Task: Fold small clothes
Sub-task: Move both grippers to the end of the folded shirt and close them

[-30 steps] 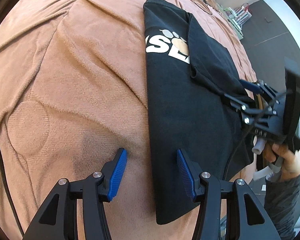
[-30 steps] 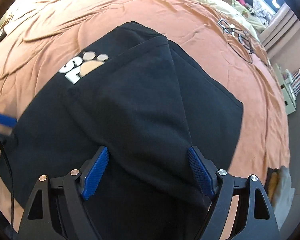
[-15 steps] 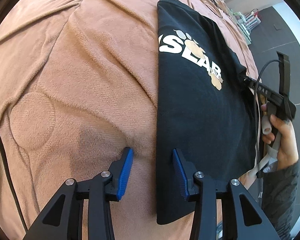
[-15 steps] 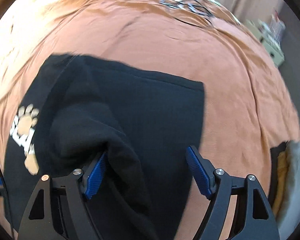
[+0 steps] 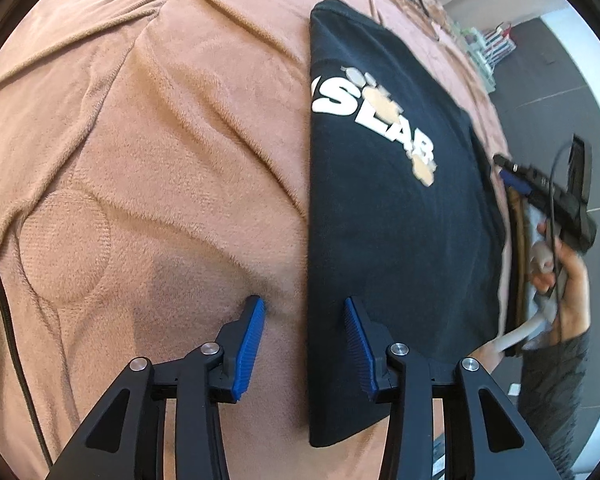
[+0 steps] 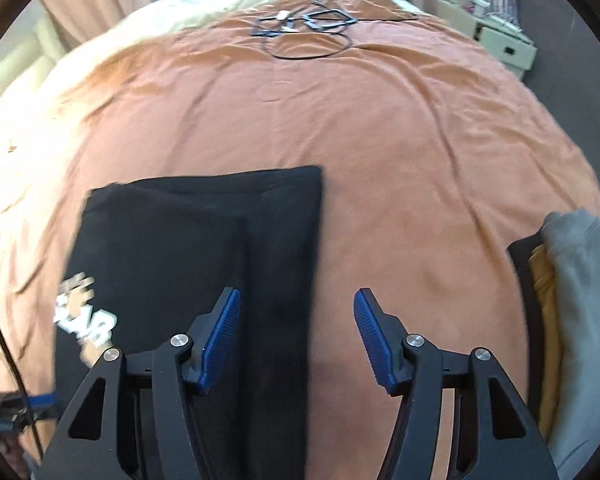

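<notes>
On rust-brown plush bed blanket [image 5: 148, 152]: black cotton T-shirt with white lettering and tan paw prints [image 5: 384, 208], folded into long rectangle.
Folded-over flap from a second ago now laid flat, print fully uncovered. Left gripper [image 5: 304, 344] with blue ribbed fingers [image 5: 250, 344] part open, straddling shirt's near long edge, one finger over blanket, other over cloth, gripping nothing. Right gripper [image 6: 296, 340] swung out to shirt's far side, fingers just been closing yet apart and empty, left finger above black cloth, right above bare blanket. Fleecy nap, soft creases, stitched circle in blanket. Beyond: tangle of black cables [image 6: 308, 28], cream bedding [image 6: 220, 4], pale drawer unit [image 6: 504, 46], dark floor; grey and mustard garments stacked [image 6: 572, 320] at bed's edge.
</notes>
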Tool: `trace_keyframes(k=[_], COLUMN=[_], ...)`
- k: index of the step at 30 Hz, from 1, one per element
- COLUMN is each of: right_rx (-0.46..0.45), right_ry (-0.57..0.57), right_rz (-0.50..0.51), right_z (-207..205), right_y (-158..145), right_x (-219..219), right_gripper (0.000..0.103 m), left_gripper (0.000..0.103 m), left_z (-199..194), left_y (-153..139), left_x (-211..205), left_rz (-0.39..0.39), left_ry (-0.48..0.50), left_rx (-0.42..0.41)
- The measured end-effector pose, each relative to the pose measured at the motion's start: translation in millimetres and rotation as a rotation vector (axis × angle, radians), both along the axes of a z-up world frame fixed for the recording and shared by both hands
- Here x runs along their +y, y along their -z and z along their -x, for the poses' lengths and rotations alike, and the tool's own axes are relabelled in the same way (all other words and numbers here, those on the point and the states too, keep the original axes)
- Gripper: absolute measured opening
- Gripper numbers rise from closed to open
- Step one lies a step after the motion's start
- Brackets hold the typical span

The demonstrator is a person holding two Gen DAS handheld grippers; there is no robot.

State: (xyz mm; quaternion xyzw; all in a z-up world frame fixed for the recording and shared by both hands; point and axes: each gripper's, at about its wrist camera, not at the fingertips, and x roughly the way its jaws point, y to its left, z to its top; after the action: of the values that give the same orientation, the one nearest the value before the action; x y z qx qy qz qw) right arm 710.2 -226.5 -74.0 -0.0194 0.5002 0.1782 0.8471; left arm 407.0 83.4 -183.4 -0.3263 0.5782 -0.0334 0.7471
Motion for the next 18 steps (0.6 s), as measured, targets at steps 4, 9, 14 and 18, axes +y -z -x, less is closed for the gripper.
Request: trace_keyframes(k=[4,9,14,18], right_rx=[0.021,0.05,0.054,0.103], right_ry=[-0.043,0.011,0.094,0.054], right_rz=[-0.03,0.143,0.138,0.001], right_z=[14,5,8,34], right_y=[1,25,29,21], right_x=[-7,-12,-32,-50], right_gripper=[0.057,0.057,0.057,0.057], left_gripper=[0.044,0.044,0.044,0.044], left_z=[1,2,10,17], left_y=[0,-2,-1,-2], left_x=[-2,-9,-12,-14], left_rz=[-0.005,-0.019,-0.013,0.027], left_ry=[0.016,0.019,0.025,0.037], left_rx=[-0.008,-0.008,0.001,0.002])
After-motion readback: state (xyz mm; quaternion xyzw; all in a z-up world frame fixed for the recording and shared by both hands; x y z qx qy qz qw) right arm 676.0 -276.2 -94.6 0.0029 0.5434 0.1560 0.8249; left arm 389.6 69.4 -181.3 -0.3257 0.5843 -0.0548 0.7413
